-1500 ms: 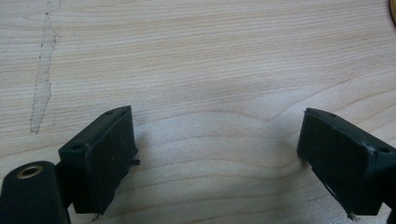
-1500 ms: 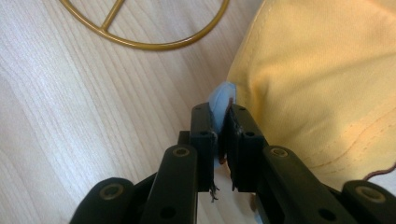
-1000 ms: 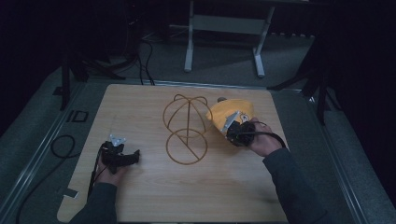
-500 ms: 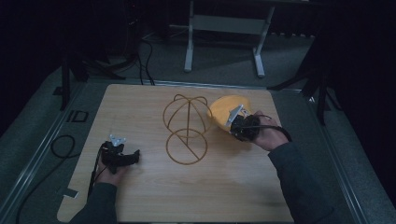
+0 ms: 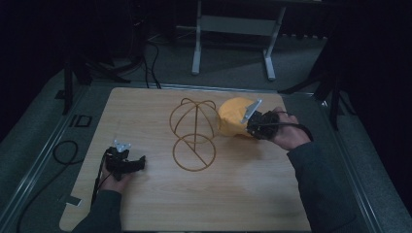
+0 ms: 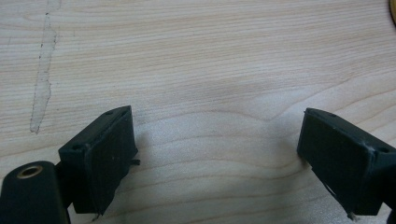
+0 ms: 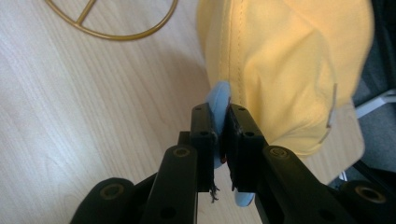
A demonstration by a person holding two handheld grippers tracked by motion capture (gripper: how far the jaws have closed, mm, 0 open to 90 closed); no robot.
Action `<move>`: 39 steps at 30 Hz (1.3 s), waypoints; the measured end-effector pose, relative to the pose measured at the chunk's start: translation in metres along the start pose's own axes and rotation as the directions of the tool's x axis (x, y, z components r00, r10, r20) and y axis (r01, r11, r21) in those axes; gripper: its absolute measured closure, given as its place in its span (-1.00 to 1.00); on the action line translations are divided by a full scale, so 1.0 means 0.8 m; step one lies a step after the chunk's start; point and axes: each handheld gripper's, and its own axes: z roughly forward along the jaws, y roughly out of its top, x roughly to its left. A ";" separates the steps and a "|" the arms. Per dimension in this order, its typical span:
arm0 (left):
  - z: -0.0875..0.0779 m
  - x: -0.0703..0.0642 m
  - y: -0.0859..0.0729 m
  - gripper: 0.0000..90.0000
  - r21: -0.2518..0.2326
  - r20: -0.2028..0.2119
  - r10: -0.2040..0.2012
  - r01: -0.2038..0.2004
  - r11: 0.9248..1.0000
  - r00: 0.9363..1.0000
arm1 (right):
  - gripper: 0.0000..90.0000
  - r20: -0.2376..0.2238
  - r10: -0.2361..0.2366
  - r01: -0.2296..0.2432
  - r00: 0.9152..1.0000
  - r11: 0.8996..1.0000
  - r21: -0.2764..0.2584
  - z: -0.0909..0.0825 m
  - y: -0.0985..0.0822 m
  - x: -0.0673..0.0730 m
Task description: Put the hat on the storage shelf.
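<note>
Two jaws of the right gripper [image 7: 221, 121] are pinching the yellow cap [image 7: 285, 65] by its thin edge, possibly slipping; left gripper [image 6: 219, 154] is gaping, empty, above the surface [image 6: 196, 60].

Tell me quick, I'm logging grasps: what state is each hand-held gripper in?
Left hand-held gripper: open, empty, over the table.
Right hand-held gripper: closed on the yellow cap.

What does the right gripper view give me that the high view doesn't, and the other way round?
Right gripper view alone: the right gripper is shut on the yellow cap, pinching a light blue underside at its edge. High view alone: the domed top of the gold wire stand, the left gripper resting apart on the wooden table, and both forearms. Shared: the cap, the table and the stand's ring base.
</note>
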 end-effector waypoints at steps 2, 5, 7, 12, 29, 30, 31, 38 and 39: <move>0.000 0.000 0.000 -0.75 0.000 0.000 0.000 0.000 1.000 1.000 | 0.82 0.007 0.001 -0.001 1.000 1.000 0.001 -0.003 0.000 -0.002; 0.000 0.000 0.000 -0.75 0.000 0.000 0.000 0.000 1.000 1.000 | 0.82 0.085 -0.003 0.000 0.996 0.999 0.036 -0.015 0.001 -0.011; 0.000 0.000 0.000 -0.74 0.000 0.000 0.000 0.000 1.000 1.000 | 0.82 0.103 0.001 -0.005 0.995 0.999 0.032 -0.022 0.003 -0.015; 0.000 0.000 0.000 -0.75 0.001 0.000 0.000 0.000 1.000 1.000 | 0.82 0.112 0.012 -0.013 0.994 1.000 0.010 -0.036 0.012 -0.021; 0.000 0.000 0.000 -0.74 0.001 0.000 0.001 -0.001 1.000 1.000 | 0.55 0.026 0.017 -0.017 1.000 1.000 0.001 -0.005 0.028 -0.014; 0.000 0.000 0.000 -0.74 0.000 0.000 0.000 0.000 1.000 1.000 | 0.55 0.023 0.018 -0.018 1.000 1.000 0.004 -0.003 0.027 -0.014; 0.000 0.000 0.000 -0.75 0.000 0.000 0.000 0.000 1.000 1.000 | 0.55 0.019 0.021 -0.021 1.000 1.000 0.006 -0.002 0.026 -0.014; 0.000 0.000 0.000 -0.75 0.000 0.000 0.000 0.000 1.000 1.000 | 0.47 -0.008 0.028 -0.028 1.000 0.999 0.028 0.009 0.022 -0.016; 0.000 0.000 0.000 -0.75 -0.002 -0.001 -0.001 0.001 1.000 1.000 | 0.46 -0.012 0.030 -0.030 0.999 0.999 0.032 0.010 0.022 -0.016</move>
